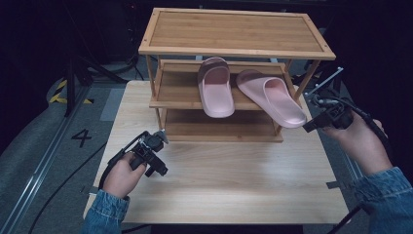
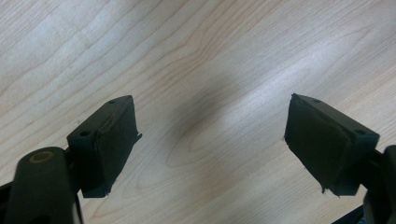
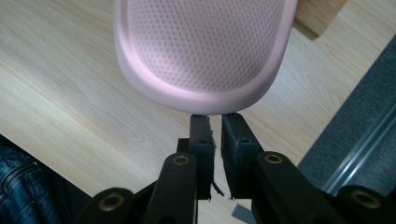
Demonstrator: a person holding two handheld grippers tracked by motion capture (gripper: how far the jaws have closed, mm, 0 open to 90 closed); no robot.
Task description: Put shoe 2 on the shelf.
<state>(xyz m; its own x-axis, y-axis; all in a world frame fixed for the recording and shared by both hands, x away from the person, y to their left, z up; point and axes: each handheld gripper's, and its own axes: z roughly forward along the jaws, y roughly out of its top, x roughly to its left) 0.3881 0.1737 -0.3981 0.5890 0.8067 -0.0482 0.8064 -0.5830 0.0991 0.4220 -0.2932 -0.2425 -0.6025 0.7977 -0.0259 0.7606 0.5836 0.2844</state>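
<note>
Left gripper (image 1: 155,158) fingers (image 2: 109,140) spread wide, right gripper (image 1: 311,126) fingers (image 3: 201,140) nearly closed

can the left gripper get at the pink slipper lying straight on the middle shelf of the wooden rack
Probably yes: the left gripper hangs open over bare table, and the straight pink slipper overhangs the rack's open front, with nothing between them.

A pale wood-grain worktop (image 1: 229,175) stands on a grey floor (image 1: 34,146) in a dark room. A metal rail (image 1: 39,165) runs along the floor at the left, beside a painted "4" (image 1: 81,138) and yellow-black hazard tape (image 1: 61,92). Black cables (image 1: 63,187) trail there.
</note>
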